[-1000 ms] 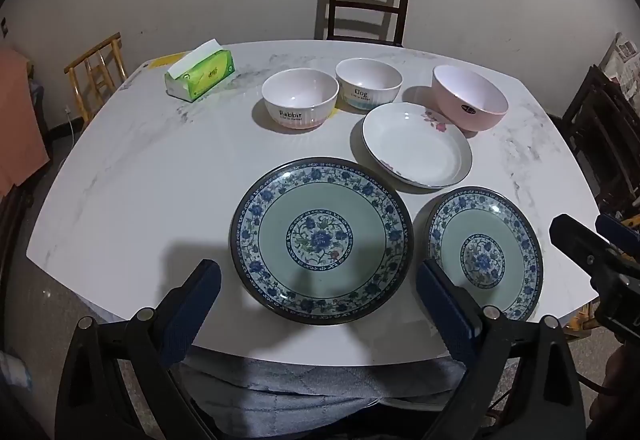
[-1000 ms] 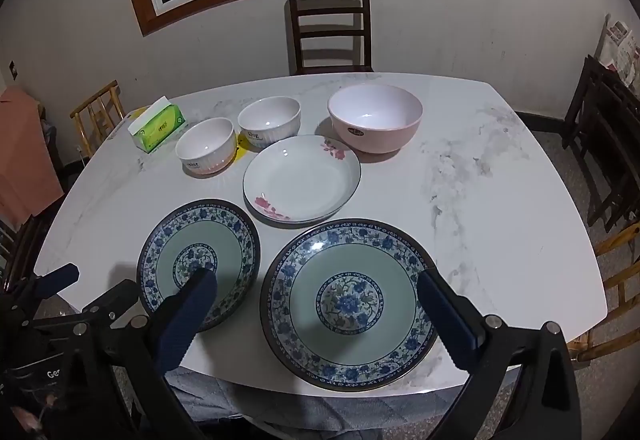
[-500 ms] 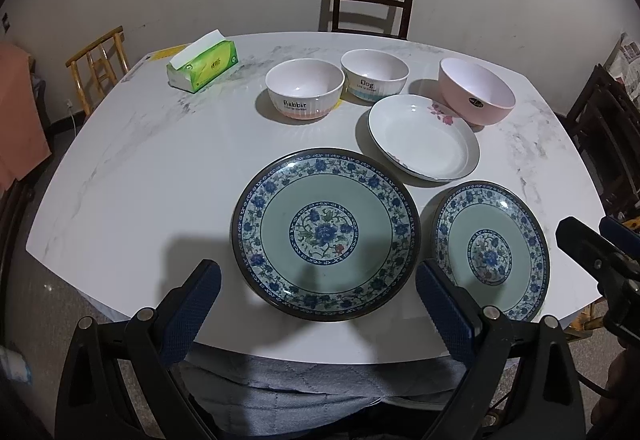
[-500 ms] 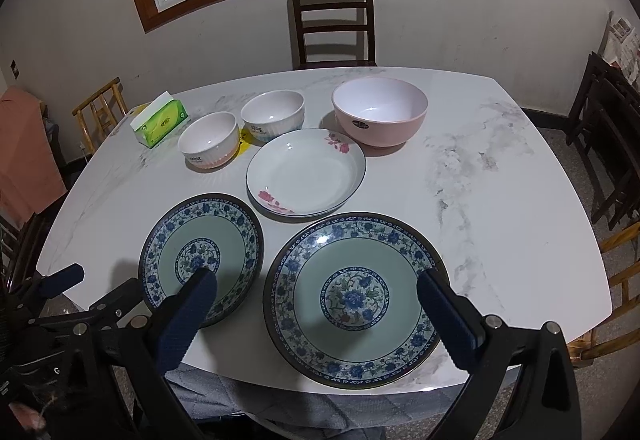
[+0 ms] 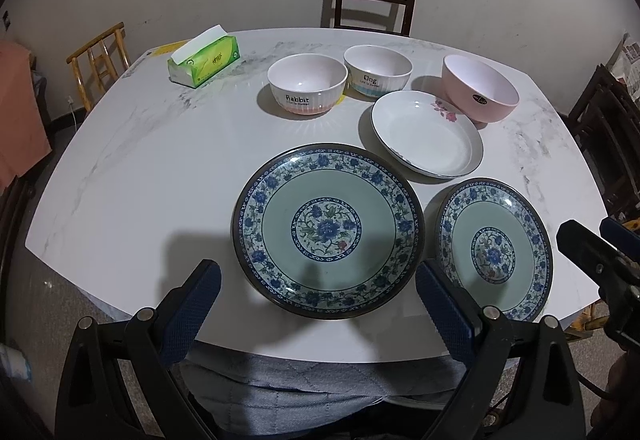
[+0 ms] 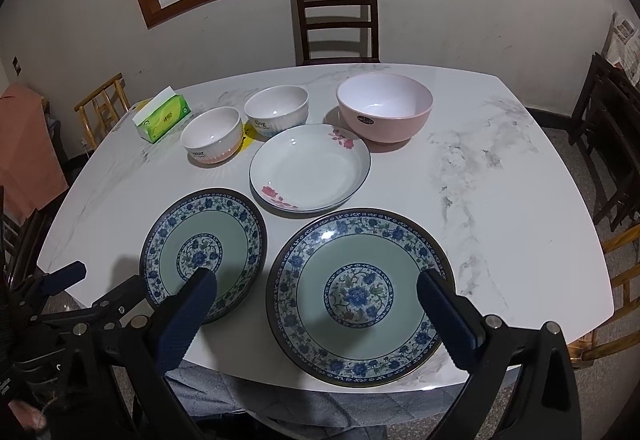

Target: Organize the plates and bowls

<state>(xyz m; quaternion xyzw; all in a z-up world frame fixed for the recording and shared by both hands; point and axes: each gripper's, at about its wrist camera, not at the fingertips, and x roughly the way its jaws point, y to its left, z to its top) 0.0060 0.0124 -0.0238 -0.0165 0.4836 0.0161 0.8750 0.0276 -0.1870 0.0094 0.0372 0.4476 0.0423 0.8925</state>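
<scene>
Both claws hang wide and empty over the near edge of the table [image 5: 132,167]. The left claw [image 5: 318,294] has one big blue plate [image 5: 328,232] lying flat just ahead of it, between its fingers. In its view the right claw [image 6: 316,304] frames a big blue plate [image 6: 362,296] the same way; I judge it a second plate, though it may be the same one. A small blue plate [image 6: 202,254] lies just beside that one, on the left-claw side. Further ahead sits the white plate [image 6: 310,169] with pink flowers, and past it a row of bowls: Rabbit bowl [image 5: 307,89], Dog bowl [image 5: 377,70] and pink bowl [image 5: 479,87]. A tissue pack [image 5: 203,55] sits far ahead to the left.

Judging by the glaze, the plates are stiff, fairly heavy, slick and breakable. They lie flat, so the rim is the only hold: one finger under the raised lip, one on top, at the near edge. The big plate would lever hard from one edge, so a deep bite helps. The bowls look lighter and would pinch at the wall, one finger inside
</scene>
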